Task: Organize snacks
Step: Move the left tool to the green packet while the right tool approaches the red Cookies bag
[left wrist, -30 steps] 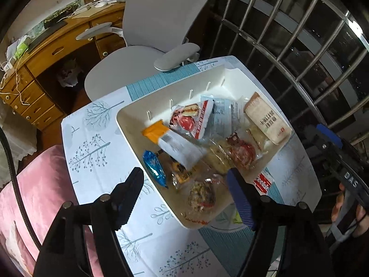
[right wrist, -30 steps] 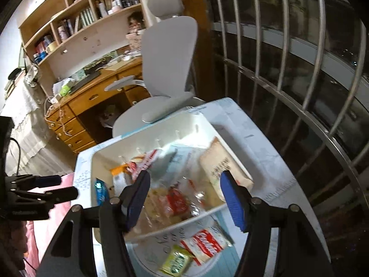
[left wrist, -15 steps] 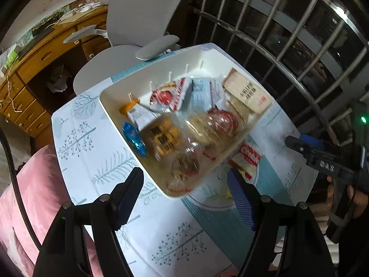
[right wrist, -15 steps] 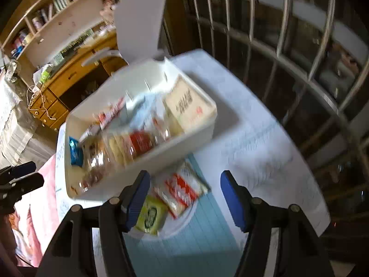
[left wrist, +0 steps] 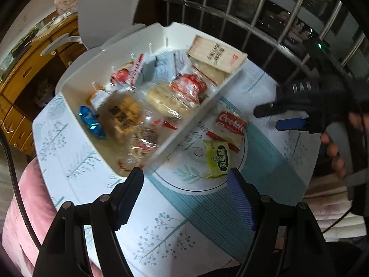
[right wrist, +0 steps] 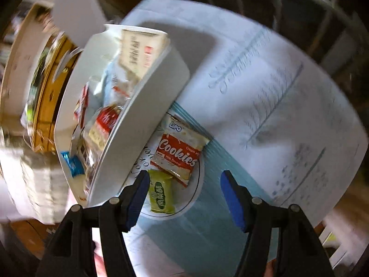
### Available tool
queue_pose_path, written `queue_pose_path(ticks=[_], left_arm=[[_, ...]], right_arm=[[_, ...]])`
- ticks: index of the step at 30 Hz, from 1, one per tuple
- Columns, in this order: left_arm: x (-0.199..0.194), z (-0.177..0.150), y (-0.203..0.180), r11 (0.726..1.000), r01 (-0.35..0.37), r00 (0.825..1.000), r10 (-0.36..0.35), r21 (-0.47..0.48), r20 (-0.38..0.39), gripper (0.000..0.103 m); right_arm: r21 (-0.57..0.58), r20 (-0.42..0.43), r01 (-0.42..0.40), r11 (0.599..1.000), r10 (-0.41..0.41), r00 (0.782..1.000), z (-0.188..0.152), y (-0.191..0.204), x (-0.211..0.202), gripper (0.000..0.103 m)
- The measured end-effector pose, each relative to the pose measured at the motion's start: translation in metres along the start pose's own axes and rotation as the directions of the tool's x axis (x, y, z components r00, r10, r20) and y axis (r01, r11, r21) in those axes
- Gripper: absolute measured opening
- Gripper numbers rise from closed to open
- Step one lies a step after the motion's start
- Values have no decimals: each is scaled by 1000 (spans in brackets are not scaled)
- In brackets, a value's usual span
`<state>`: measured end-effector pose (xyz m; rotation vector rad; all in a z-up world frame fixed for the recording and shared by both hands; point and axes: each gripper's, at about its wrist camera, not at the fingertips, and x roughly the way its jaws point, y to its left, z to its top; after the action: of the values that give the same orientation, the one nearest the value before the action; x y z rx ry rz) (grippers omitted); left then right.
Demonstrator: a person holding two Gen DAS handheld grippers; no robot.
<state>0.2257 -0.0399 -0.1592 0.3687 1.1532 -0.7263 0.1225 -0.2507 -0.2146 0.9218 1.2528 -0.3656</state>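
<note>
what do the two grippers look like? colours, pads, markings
Both alike: black angular linkage arms with silver pivot pins, jaws faced with ribbed blue pads. Left gripper; right gripper. The right one's body carries white "DAS" lettering, seen from the left wrist view. A black cable runs along that view's left edge.

white bin [left wrist: 76,73], red-white cookie packet [right wrist: 178,153], green packet [left wrist: 218,159]

Behind your table [left wrist: 161,226] you have a grey chair [left wrist: 106,7], a wooden desk [left wrist: 23,73] and a barred window [left wrist: 265,11], dark outside.
</note>
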Motion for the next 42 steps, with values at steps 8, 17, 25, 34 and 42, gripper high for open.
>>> queue_pose_path(ticks=[8,17,25,34,42], left_arm=[[36,0,-21,999,23,1000,-23,26,-6,74],[80,2,-35,998,37,996,-40,-42,-82,74],[105,0,-49,995,31,991,-44,-99,-125,74],[123,-1,-61,987,-2,995,-15,-162,-103,70],[139,-4,-54,978,1,996,-20,-209,-89,53]], right_arm=[[368,-112,-73,927,122,986,6,-38,33,64],[445,-97,-87,891,145,985,12,-31,51,64],[409,-125,-46,911,106,987,20,-12,64,64],[364,-140,5,931,49,989,27,15,78,61],[336,-159,57,940,-3,987,39,31,92,58]])
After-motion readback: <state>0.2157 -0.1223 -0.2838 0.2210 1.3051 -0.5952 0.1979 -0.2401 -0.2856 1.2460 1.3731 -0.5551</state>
